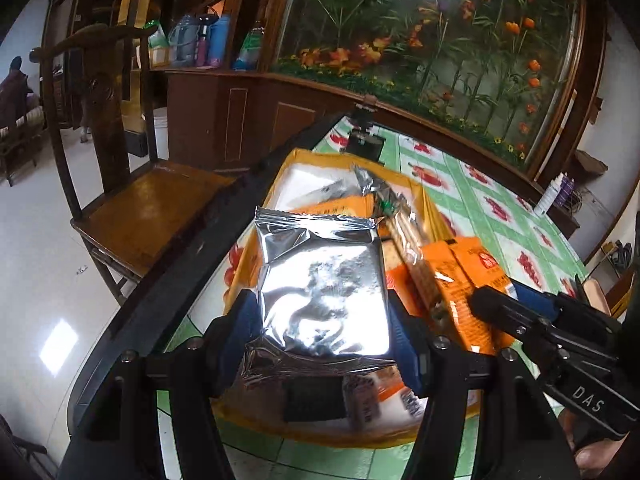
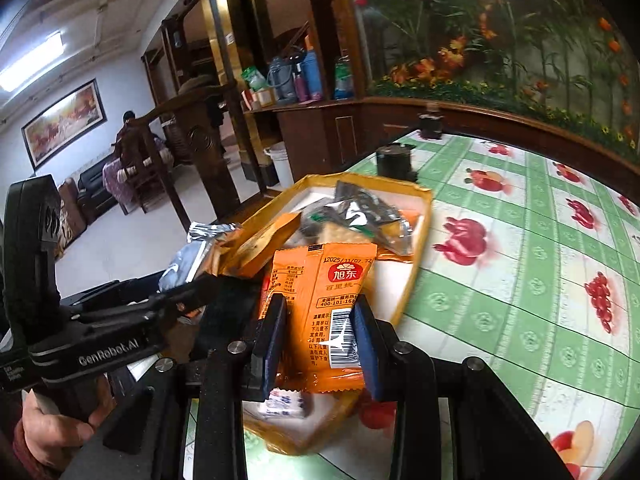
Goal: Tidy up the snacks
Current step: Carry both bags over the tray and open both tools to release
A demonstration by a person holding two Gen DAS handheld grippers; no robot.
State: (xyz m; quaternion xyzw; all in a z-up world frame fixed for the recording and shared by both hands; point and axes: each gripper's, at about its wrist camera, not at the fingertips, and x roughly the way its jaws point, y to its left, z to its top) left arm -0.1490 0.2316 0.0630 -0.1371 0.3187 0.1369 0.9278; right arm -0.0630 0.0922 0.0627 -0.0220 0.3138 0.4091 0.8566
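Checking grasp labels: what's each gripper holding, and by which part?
Left gripper is shut on the silver foil packet, gripping its lower side edges. Right gripper is shut on the orange snack packet, gripping the sides of its lower half.

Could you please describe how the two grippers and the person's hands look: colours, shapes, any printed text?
Both grippers are black frames with silver screw heads and flat dark-blue pads. The left gripper shows white "GenRobot.AI" lettering on its body in the right wrist view. The right gripper shows white "DAS" lettering in the left wrist view. The left hand is bare, with a dark red cuff at the wrist. No cables show.
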